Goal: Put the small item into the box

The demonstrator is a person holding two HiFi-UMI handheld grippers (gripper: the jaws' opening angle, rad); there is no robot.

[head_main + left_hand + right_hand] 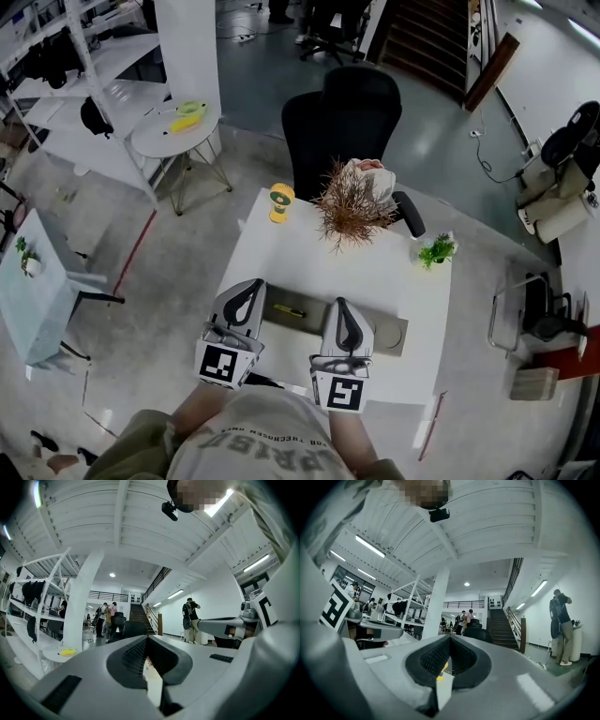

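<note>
On the white table (375,272) a small yellow-and-black item (289,310) lies on a flat grey-brown box or tray (390,335) near the front edge. My left gripper (250,283) hovers just left of the item, shut and holding nothing. My right gripper (342,304) is over the tray just right of the item, also shut and holding nothing. In the left gripper view the closed jaws (147,640) point level across the room. The right gripper view shows its closed jaws (450,640) the same way. The grippers hide part of the tray.
At the table's back stand a yellow figure (281,202), a dried brown plant (352,208) and a small green plant (437,250). A black chair (342,117) sits behind the table. A round side table (173,131) stands far left. People stand in the distance.
</note>
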